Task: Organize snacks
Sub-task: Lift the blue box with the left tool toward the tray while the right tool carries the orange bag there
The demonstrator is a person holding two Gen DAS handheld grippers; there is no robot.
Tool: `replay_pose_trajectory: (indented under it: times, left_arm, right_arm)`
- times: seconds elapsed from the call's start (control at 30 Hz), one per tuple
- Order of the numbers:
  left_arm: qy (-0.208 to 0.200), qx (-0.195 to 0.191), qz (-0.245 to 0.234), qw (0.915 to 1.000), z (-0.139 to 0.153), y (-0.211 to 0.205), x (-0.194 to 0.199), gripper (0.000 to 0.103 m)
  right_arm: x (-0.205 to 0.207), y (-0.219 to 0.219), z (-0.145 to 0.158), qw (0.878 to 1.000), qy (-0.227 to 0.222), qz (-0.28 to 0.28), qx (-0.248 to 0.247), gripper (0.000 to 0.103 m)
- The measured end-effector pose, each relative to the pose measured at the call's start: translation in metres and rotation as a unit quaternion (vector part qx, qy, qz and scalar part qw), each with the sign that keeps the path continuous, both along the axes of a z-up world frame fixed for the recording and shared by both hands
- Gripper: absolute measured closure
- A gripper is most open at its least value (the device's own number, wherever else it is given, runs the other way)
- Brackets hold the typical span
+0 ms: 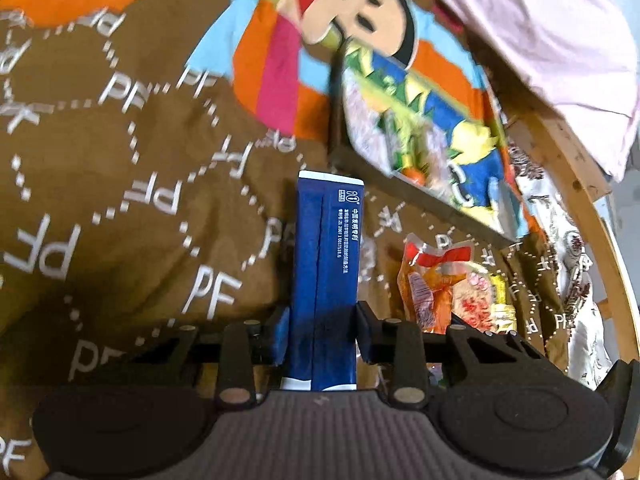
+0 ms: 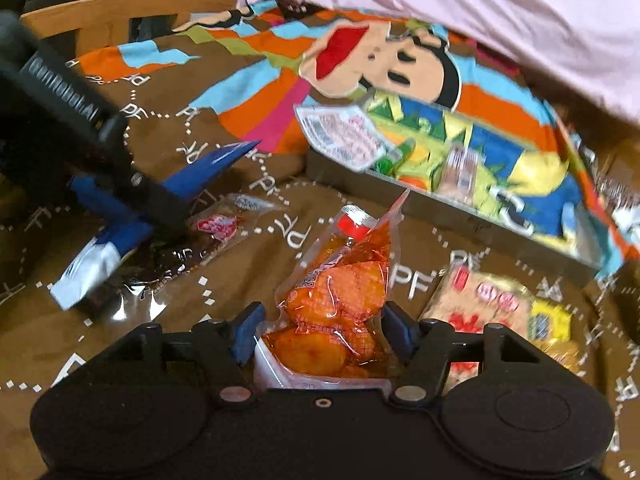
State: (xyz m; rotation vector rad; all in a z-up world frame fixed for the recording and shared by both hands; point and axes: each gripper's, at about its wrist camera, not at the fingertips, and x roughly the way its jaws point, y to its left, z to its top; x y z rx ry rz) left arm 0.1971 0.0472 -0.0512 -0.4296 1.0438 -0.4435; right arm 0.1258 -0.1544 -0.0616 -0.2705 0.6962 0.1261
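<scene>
My left gripper (image 1: pixel 322 330) is shut on a long blue snack packet (image 1: pixel 326 264) and holds it above the brown bedspread; it also shows in the right wrist view (image 2: pixel 120 208), held at the left. My right gripper (image 2: pixel 320 330) is shut on an orange pouch of red-sauced snacks (image 2: pixel 340 292), which also shows in the left wrist view (image 1: pixel 432 284). A grey tray (image 2: pixel 440 204) with several snack packs stands ahead to the right, a white-and-red packet (image 2: pixel 344 136) leaning on its near-left rim. The tray also shows in the left wrist view (image 1: pixel 404 196).
A beige-and-yellow cracker pack (image 2: pixel 500 312) lies at the right of the orange pouch. A clear dark-snack packet (image 2: pixel 192 252) lies under the left gripper. A pink blanket (image 2: pixel 480 20) covers the back right. A wooden bed rail (image 1: pixel 592 208) runs along the right.
</scene>
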Motion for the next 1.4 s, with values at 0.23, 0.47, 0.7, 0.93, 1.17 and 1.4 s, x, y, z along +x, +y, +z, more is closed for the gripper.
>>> replay_pose_trajectory:
  times: [0.23,0.47,0.7,0.93,1.17,1.4]
  left_arm:
    - [-0.03,-0.049,0.012,0.9983,0.011,0.005,-0.002,0.066]
    - [-0.101,-0.066,0.054,0.9913,0.036,0.004,0.0,0.066]
    - [-0.221,-0.048,0.074,0.9712,0.066,-0.019,0.02,0.065]
    - [-0.254,-0.055,0.087,0.9616,0.067,-0.046,0.062,0.065]
    - [-0.256,-0.074,0.104,0.9583,0.054,-0.056,0.106,0.065]
    - [-0.252,-0.056,0.108,0.96,0.045,-0.067,0.136,0.065]
  right_arm:
    - [-0.013,0.011,0.014,0.997,-0.067,0.017,-0.041,0.037]
    - [-0.013,0.003,0.033,0.993,-0.116,0.0,-0.035,0.037]
    - [0.01,-0.01,0.044,0.988,-0.15,-0.041,-0.023,0.037]
    - [0.053,-0.022,0.055,0.979,-0.196,-0.034,-0.045,0.037]
    - [0.107,-0.051,0.057,0.974,-0.217,-0.059,-0.035,0.037]
    - [0.142,-0.063,0.052,0.973,-0.215,-0.086,0.011,0.036]
